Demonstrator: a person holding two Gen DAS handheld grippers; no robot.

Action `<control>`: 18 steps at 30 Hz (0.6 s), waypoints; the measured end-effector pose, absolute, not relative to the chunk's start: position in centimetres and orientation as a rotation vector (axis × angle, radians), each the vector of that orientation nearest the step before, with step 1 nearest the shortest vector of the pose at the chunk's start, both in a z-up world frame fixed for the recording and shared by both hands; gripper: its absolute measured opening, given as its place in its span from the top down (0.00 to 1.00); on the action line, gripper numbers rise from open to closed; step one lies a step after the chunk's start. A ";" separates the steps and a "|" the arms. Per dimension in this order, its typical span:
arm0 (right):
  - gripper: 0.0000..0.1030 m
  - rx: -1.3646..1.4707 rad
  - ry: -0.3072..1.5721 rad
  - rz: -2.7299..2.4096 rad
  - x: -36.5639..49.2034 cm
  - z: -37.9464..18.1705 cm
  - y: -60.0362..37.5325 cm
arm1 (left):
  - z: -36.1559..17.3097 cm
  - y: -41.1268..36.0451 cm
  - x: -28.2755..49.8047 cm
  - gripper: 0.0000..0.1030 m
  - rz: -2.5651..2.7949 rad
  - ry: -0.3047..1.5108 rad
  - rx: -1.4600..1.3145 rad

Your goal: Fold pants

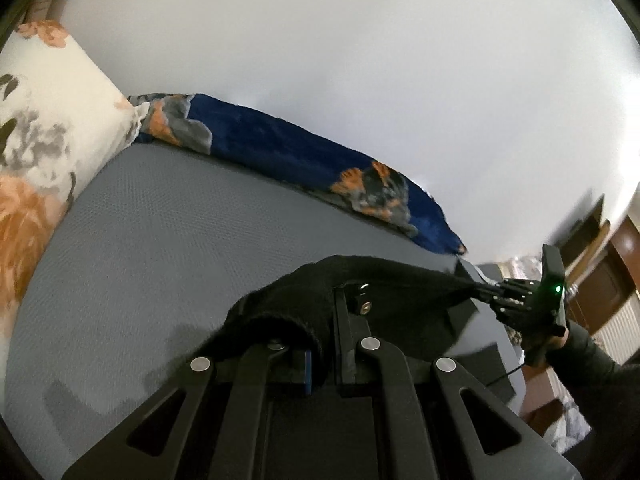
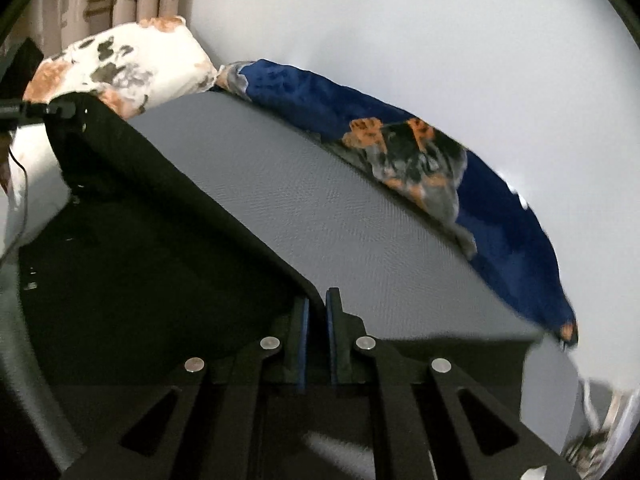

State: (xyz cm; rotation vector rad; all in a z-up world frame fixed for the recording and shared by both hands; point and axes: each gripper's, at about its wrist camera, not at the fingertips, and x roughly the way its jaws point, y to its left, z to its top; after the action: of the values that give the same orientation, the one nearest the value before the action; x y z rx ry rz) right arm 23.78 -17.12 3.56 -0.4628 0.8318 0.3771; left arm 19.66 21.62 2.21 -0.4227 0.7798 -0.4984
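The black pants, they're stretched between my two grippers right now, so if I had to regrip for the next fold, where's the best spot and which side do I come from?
Probably the taut top edge of the black pants, midway between the left gripper and right gripper. That edge runs straight and lifted above the grey mattress, so fingers can likely close over it from the mattress side. The rest hangs slack below.
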 end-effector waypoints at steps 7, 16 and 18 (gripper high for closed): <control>0.95 -0.373 0.900 0.399 14.4 2.1 -17.6 | -0.3 22.4 12.2 0.92 -0.547 0.832 -0.405; 0.95 -0.341 1.081 0.420 9.2 -5.1 -17.3 | -8.0 22.1 6.3 0.88 -0.517 1.042 -0.378; 0.95 -0.362 1.109 0.422 8.9 -6.7 -16.8 | -9.2 21.9 5.9 0.85 -0.489 1.089 -0.350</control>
State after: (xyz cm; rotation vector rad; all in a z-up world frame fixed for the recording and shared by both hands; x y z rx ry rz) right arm 8.88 -16.79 -6.70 -0.3625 1.1088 0.4223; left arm 5.87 21.93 -9.21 -0.3500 1.0889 -0.4890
